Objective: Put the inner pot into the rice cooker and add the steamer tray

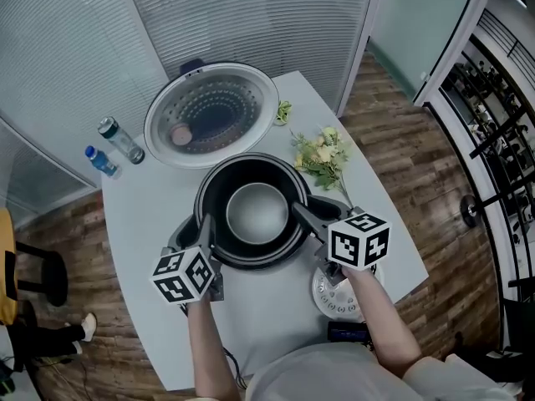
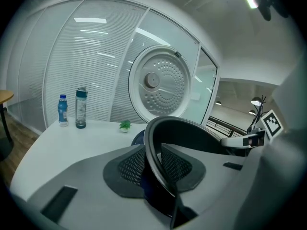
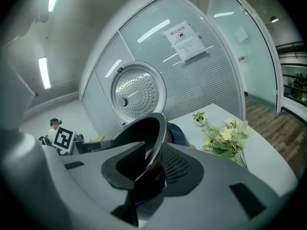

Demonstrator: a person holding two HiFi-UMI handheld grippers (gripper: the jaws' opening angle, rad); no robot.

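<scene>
Table [image 1: 150, 224]: one, white, with all the things on it.
Rice cooker [image 1: 185, 234]: one, dark, in the middle of the table. Its one round lid [image 1: 211, 114] stands open on the far side.
Inner pot [image 1: 255, 214]: one, black with a gray bottom. It sits in the open top of the rice cooker. I cannot tell if it is all the way down.
Steamer tray [image 1: 330, 295]: one, white and round with little holes. It lies flat at the near right, partly under the right gripper.
Left gripper [image 1: 203, 222]: two fingers, closed narrow on the left side of the pot's rim, one inside and one outside.
Right gripper [image 1: 301, 213]: two fingers, closed narrow on the right side of the rim the same way.
Marker cubes: two, one on each gripper.
Bottles: two at the far left, side by side: one tall bottle [image 1: 121, 140] and one small blue bottle [image 1: 100, 160].
Plants: one bunch of flowers [image 1: 322, 159] right of the cooker, and one small green plant [image 1: 283, 111] by the lid's right edge.
</scene>
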